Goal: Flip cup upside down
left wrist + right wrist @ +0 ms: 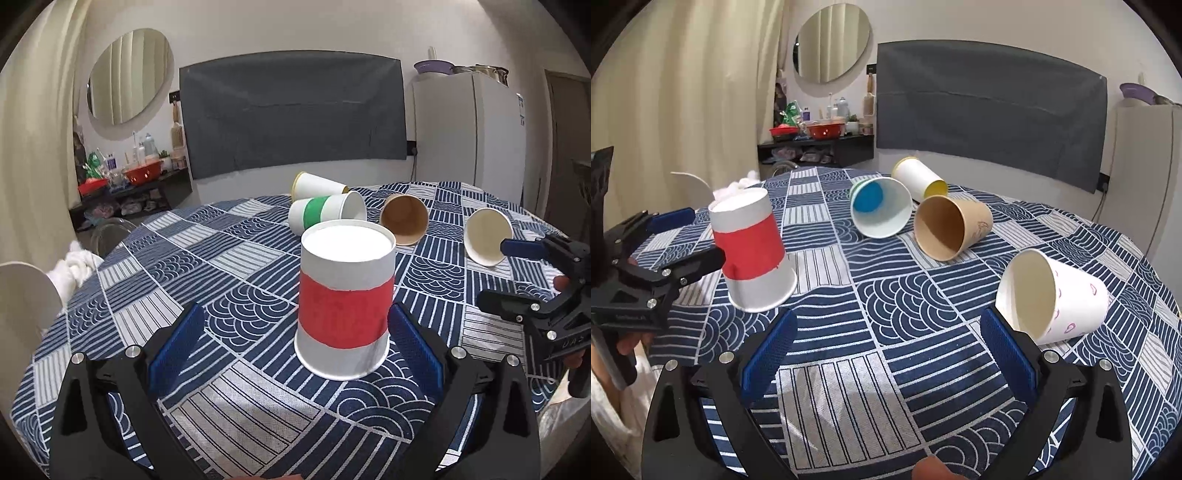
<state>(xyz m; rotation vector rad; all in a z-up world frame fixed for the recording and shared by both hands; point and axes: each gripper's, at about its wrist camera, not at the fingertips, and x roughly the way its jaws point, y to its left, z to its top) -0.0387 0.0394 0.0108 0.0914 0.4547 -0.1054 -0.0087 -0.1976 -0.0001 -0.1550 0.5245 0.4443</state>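
Observation:
A white paper cup with a red band (345, 306) stands upside down on the patterned tablecloth (229, 406), mouth down. My left gripper (295, 343) is open, its blue pads on either side of the cup's base and apart from it. In the right wrist view the same cup (751, 251) stands at the left with the left gripper (683, 240) open around it. My right gripper (888, 349) is open and empty above the cloth. A white cup with pink marks (1052, 295) lies on its side just beyond its right finger.
Three more cups lie on their sides further back: a green-banded one (881, 210), a brown one (951, 225) and a yellow-rimmed one (919, 177). The round table's edge (1156, 266) curves at the right. A white chair back (22, 299) stands at the left.

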